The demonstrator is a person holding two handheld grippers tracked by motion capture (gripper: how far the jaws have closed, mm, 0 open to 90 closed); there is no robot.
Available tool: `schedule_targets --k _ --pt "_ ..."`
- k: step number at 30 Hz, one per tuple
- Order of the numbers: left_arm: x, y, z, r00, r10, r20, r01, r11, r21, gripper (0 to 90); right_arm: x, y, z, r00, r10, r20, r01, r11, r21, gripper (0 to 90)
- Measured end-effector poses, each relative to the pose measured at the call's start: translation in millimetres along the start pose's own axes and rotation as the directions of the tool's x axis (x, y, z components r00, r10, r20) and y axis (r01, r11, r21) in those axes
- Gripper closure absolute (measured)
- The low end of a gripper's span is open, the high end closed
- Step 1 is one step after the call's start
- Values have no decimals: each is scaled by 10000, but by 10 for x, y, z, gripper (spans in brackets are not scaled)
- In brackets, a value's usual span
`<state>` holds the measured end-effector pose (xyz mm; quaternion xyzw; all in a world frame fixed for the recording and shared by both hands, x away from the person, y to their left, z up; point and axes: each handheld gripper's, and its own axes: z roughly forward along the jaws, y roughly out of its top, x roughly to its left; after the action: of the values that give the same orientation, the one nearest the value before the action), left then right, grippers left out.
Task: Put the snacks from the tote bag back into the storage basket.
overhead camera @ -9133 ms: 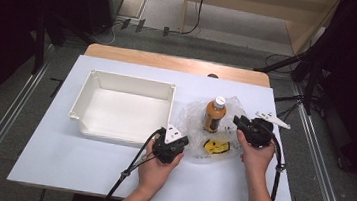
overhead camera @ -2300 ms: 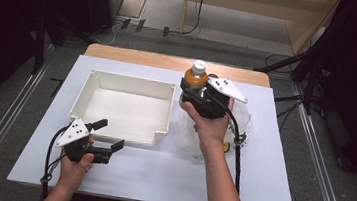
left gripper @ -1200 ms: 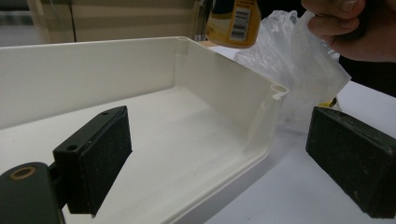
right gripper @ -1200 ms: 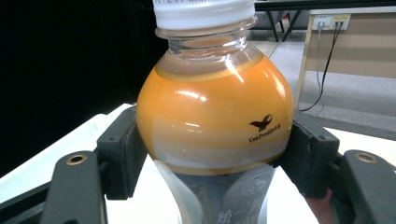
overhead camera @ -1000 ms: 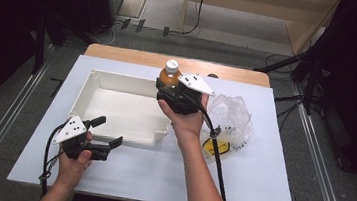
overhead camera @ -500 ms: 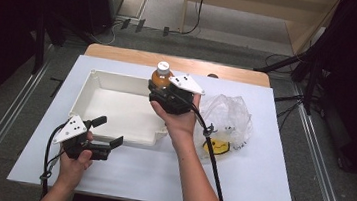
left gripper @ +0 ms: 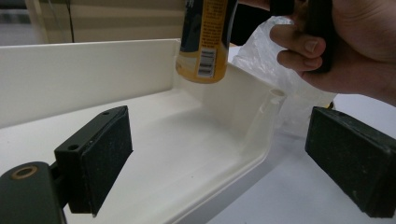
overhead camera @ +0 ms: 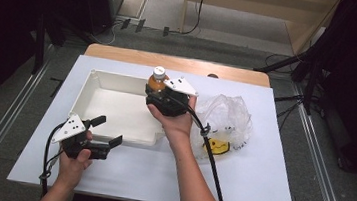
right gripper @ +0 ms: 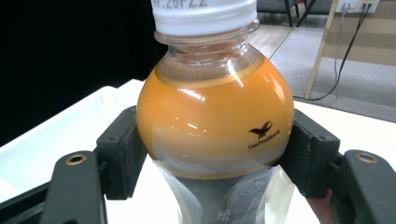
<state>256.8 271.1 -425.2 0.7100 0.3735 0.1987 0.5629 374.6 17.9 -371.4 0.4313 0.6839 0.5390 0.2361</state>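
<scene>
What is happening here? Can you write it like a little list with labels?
Held thing: orange drink bottle, upright, white cap on
Holder: right claw, shut on the bottle's sides
Bottle's place: in the air above the white tray, near its right corner
Left claw: open, holding nothing, at the tray's front edge
Beside tray: clear plastic bag

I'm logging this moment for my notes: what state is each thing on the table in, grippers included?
Bottle: capped, upright, filled with orange drink, held above the tray's right end.
Right gripper: shut on the bottle.
Left gripper: open, nothing between its jaws, at the tray's near edge.
Tray: upright, nothing lying in it.
Plastic bag: crumpled, lying on the table.
</scene>
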Motion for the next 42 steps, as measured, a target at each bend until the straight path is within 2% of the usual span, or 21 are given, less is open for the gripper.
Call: schedule_targets --k 8,30,36,38,42 --pt "0 -2 8 10000 -15 21 15 10000 23 78 -53 -142 30 9997 186 150 -190 9995 260 316" --pt "-11 -10 17 10000 -30 21 30 10000 90 78 -104 -467 135 9998 -49 211 25 9940 1090 314" --pt "-20 -10 18 10000 18 4 -18 9999 135 78 -93 -475 136 9998 -34 184 14 9943 1066 310" --pt "-18 -13 21 10000 0 7 0 9999 131 78 -99 -459 126 9999 105 23 -107 9937 1113 292" --pt "-14 -15 21 10000 -10 -16 10 9999 139 78 -99 -357 9 9998 182 -67 -178 9983 546 249"
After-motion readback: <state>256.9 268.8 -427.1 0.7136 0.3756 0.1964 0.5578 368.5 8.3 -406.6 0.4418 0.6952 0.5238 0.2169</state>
